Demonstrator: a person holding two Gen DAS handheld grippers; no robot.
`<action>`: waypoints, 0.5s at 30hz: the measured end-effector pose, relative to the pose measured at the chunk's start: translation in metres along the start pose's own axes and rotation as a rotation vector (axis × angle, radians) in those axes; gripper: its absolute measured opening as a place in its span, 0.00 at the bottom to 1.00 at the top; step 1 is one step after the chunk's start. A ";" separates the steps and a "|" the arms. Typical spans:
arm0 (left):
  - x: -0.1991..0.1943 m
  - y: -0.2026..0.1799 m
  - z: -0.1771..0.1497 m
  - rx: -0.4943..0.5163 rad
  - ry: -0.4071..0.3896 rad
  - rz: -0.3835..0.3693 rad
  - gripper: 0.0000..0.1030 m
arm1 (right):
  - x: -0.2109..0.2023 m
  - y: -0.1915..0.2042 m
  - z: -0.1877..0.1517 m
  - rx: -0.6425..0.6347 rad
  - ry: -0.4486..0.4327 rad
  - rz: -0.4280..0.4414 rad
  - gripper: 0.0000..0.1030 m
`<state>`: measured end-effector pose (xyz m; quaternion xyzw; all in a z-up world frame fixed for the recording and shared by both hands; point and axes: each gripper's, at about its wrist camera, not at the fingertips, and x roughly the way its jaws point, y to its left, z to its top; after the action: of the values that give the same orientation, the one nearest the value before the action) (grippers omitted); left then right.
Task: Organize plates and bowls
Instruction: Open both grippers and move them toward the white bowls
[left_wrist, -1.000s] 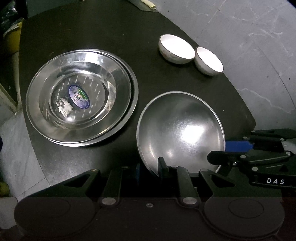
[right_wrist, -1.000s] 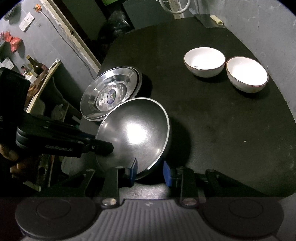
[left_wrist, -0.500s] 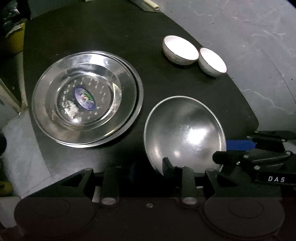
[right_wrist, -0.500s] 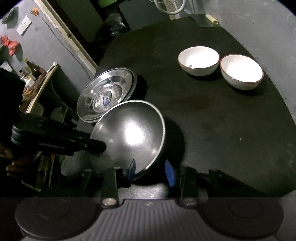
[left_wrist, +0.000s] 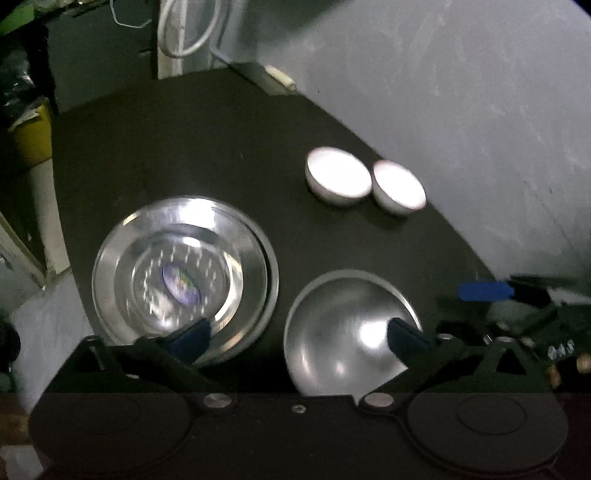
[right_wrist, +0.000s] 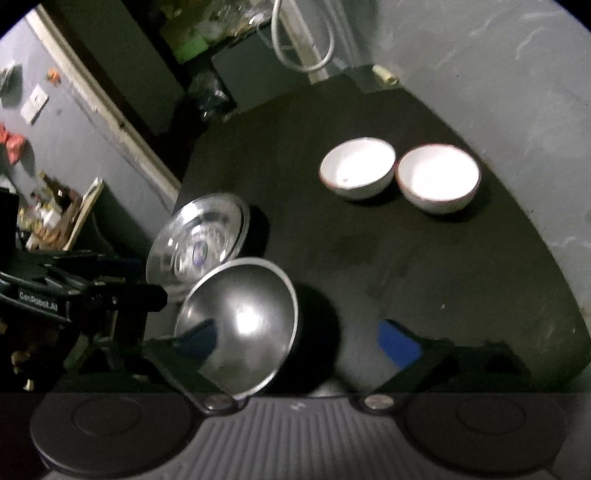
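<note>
A round steel bowl (left_wrist: 347, 325) (right_wrist: 240, 321) sits on the black table (left_wrist: 221, 147) near its front edge. My left gripper (left_wrist: 295, 338) hangs above the bowl's left rim; its jaws are opening wide and neither pad touches the bowl. My right gripper (right_wrist: 299, 341) is over the bowl's right rim, jaws also opening, pads off the metal. Stacked steel plates (left_wrist: 177, 273) (right_wrist: 199, 240) lie left of the bowl. Two white bowls (left_wrist: 338, 177) (right_wrist: 437, 177) stand side by side further back. Each gripper shows at the edge of the other's view.
The table's curved edge runs along the right, with grey floor (left_wrist: 461, 92) beyond it. A small pale object (left_wrist: 280, 79) lies at the far table edge. Cluttered shelves and a wall (right_wrist: 55, 155) stand at the left. Bare tabletop (right_wrist: 443, 266) stretches between the steel bowl and the white bowls.
Both grippers let go of the steel bowl's rim and their fingers spread wide. Both cameras pulled up and back, so more of the room shows. The bowl and plates stay in place.
</note>
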<state>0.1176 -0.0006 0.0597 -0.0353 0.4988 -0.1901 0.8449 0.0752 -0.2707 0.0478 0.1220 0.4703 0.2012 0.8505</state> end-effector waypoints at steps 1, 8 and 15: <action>0.003 0.001 0.005 -0.015 0.004 -0.006 0.99 | 0.000 -0.001 0.002 0.006 -0.013 -0.006 1.00; 0.036 0.007 0.036 -0.018 -0.013 0.003 0.99 | 0.012 -0.018 0.018 0.112 -0.070 -0.040 1.00; 0.080 0.010 0.099 0.037 -0.069 0.093 0.99 | 0.044 -0.050 0.044 0.357 -0.097 -0.039 1.00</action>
<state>0.2399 -0.0329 0.0403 -0.0029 0.4668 -0.1585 0.8700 0.1446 -0.2960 0.0185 0.2717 0.4594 0.0920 0.8406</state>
